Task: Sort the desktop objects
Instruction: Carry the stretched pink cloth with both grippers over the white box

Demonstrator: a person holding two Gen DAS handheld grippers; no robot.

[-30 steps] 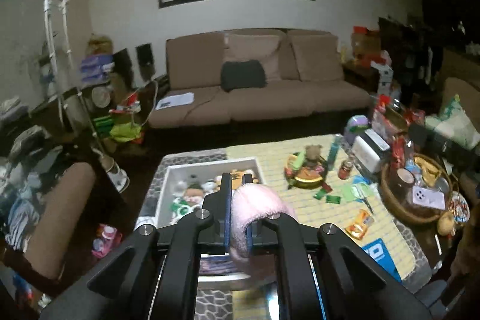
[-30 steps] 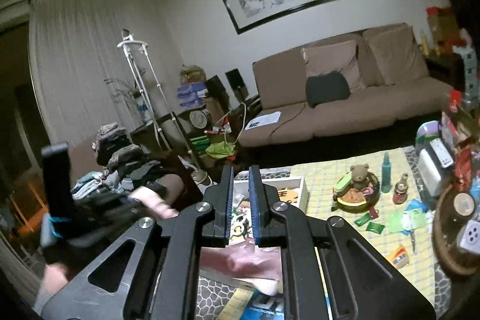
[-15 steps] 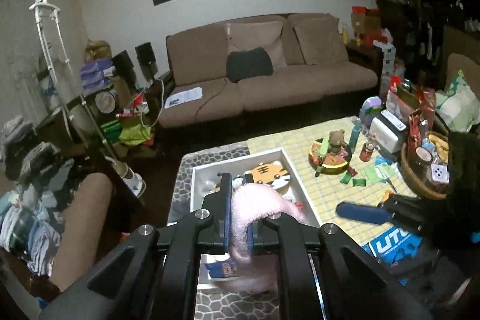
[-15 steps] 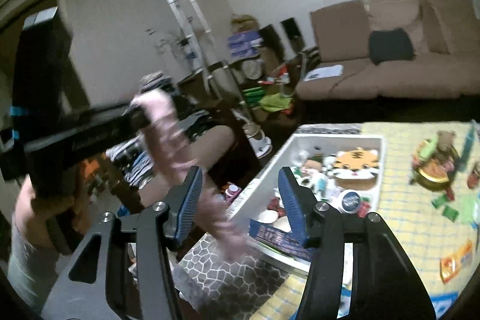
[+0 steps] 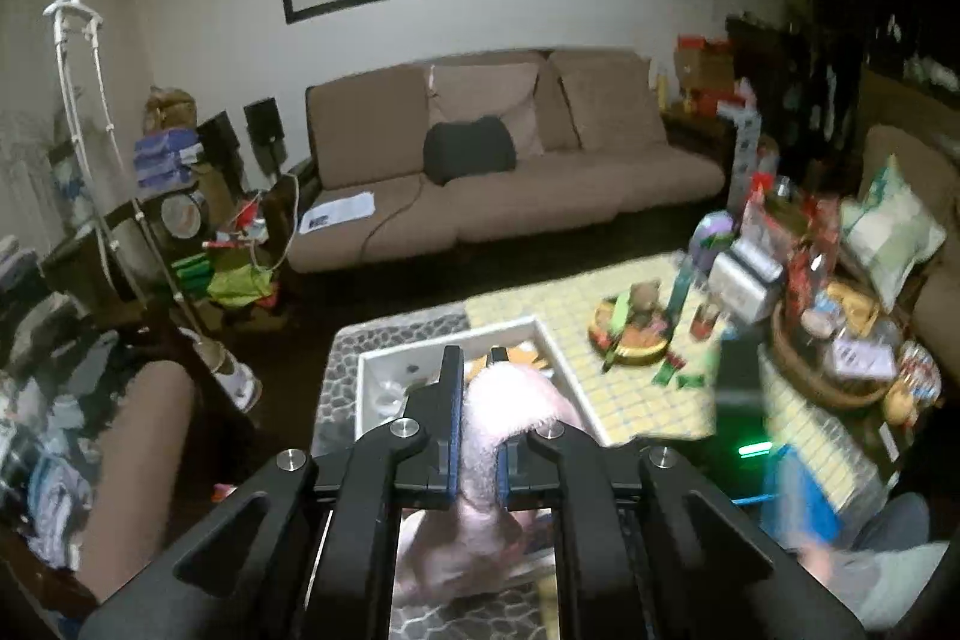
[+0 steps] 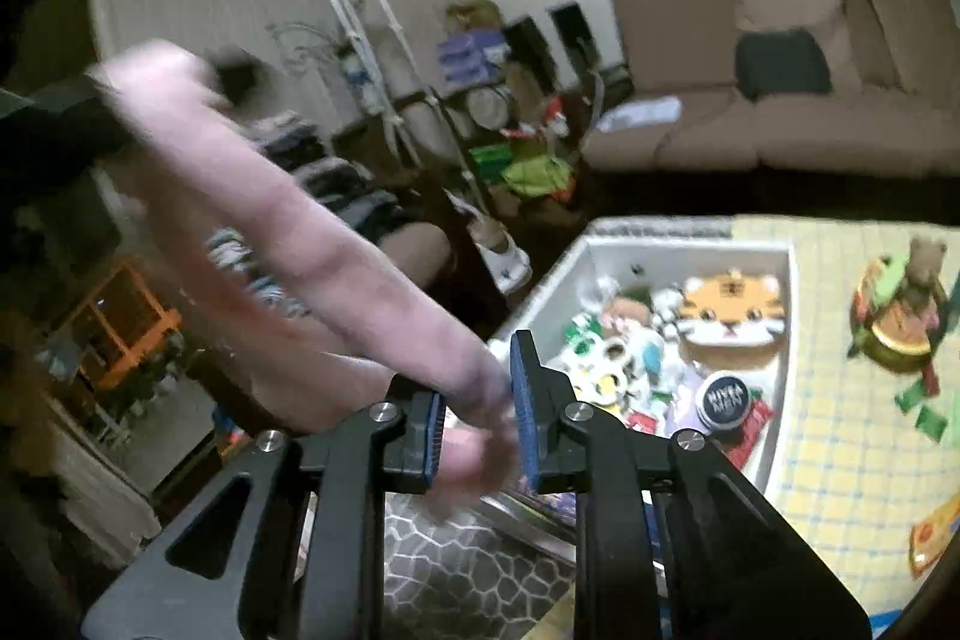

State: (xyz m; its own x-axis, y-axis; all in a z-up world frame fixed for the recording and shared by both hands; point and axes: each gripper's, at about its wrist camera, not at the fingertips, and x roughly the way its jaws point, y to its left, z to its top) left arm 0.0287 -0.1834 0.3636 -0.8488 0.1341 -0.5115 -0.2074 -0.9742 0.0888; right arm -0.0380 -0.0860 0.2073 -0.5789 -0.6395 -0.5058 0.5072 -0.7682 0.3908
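Observation:
My left gripper [image 5: 477, 388] is shut on a pink fuzzy cloth [image 5: 504, 403], held above the near end of the white storage box [image 5: 564, 370]. In the right wrist view the same pink cloth [image 6: 288, 220] stretches from the left gripper at upper left down between my right gripper's fingers [image 6: 477, 400], whose jaws stand closely around its lower end. The white box [image 6: 780, 340] holds a tiger plush [image 6: 729, 310], a Nivea tin [image 6: 726, 397] and several small items.
A yellow checked mat [image 5: 648, 388] carries a round toy with a teddy bear [image 5: 636, 322], green packets and a wicker basket [image 5: 834, 376] of snacks. A brown sofa [image 5: 510, 184] stands behind. Clothes pile at left. The table top is pebble-patterned [image 6: 468, 568].
The right gripper went from shut to open, swung left, and now has its jaws closed around the cloth's hanging end. The left gripper kept holding the cloth above the box.

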